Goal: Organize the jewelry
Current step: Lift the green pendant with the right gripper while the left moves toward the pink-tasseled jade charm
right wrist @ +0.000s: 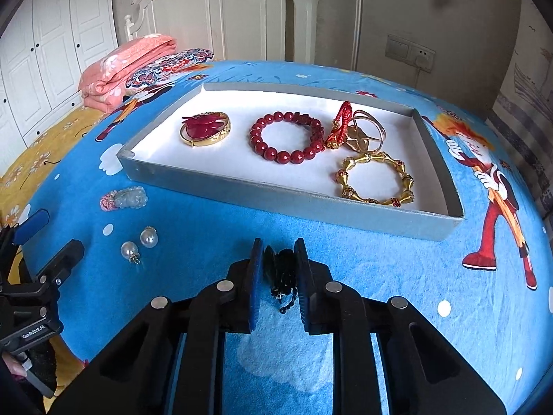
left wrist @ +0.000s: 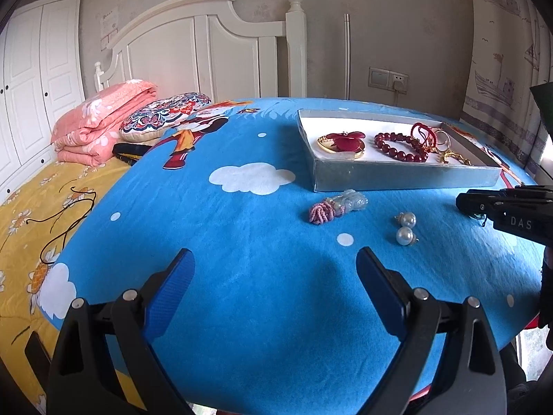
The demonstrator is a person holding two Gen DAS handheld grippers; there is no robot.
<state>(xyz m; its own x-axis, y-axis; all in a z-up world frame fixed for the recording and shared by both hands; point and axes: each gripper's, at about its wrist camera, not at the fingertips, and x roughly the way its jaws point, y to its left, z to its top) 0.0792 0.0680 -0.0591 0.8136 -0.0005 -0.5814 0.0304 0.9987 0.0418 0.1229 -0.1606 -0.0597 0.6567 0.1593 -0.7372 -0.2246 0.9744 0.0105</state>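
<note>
Between the right hand-held gripper (right wrist: 279, 269) pads, black jewelry piece (right wrist: 281, 276) pinched, left hand-held gripper (left wrist: 274, 276) spread.

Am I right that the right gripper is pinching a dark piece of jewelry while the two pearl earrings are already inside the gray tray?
Not quite. The right gripper is indeed shut on the dark piece of jewelry, but the two pearl earrings are not in the gray tray; they lie on the blue cloth in front of it, as the right wrist view shows.
</note>
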